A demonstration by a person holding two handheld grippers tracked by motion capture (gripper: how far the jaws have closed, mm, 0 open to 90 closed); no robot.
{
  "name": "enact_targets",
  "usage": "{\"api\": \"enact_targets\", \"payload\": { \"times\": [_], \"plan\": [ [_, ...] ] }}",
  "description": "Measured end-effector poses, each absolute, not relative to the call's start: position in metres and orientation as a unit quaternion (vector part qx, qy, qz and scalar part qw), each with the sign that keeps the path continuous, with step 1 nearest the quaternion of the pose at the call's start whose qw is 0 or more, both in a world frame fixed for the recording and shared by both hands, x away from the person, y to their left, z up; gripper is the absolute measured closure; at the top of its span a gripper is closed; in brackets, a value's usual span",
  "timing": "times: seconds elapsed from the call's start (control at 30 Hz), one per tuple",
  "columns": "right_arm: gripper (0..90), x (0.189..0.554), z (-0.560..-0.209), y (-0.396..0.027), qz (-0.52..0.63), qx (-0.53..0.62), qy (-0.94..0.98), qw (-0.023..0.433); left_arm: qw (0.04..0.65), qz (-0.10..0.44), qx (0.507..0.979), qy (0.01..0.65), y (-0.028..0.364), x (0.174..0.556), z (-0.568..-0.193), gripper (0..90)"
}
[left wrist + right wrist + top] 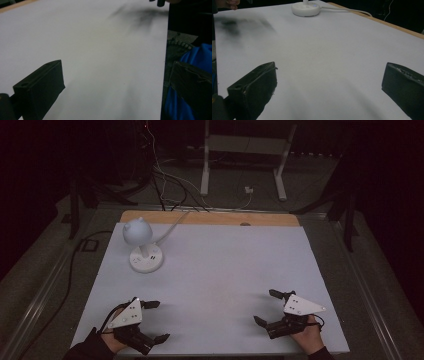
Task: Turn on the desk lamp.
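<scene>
- The left tongs rest low over the near left corner of the counter, jaws spread wide and gripping nothing; in the left gripper view the jaws stand far apart with bare white sheet between them.
- The right tongs sit over the near right corner, likewise spread wide and empty; the right gripper view shows white surface between its two black jaws.
- The two tongs are well apart from each other, each held in a hand at the near edge.
- The only thing on the counter is the small white desk lamp at the far left, its rounded head tilted over a round base, with a white cable running off the far edge.
- The lamp is well apart from both tongs; the left tongs are nearer, so a reach with them looks the shorter path.
- To do the reach well, I judge it best to keep the jaws wide, travel low and straight toward the base, and slow before contact.
- The base looks light, so a side knock could slide or tip it; come in square to the stem or base rim rather than the head.
- Mind the cable: a pull on the lamp could drag against it, so leave it slack.
</scene>
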State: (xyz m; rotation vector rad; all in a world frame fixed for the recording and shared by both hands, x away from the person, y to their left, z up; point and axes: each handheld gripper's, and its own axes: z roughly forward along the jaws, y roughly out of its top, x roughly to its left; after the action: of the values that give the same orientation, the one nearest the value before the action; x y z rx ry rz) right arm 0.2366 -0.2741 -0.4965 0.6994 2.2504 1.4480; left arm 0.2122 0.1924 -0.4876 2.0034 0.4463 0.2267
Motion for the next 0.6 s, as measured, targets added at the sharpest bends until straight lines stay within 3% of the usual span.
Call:
{"api": "enact_targets", "payload": {
  "times": [0.6],
  "plan": [
    [0.0,0.235,-0.494,-0.275,0.518,0.252,0.795,0.190,0.522,0.106,0.825,0.188,0.185,0.218,-0.467,0.3]
  ]
}}
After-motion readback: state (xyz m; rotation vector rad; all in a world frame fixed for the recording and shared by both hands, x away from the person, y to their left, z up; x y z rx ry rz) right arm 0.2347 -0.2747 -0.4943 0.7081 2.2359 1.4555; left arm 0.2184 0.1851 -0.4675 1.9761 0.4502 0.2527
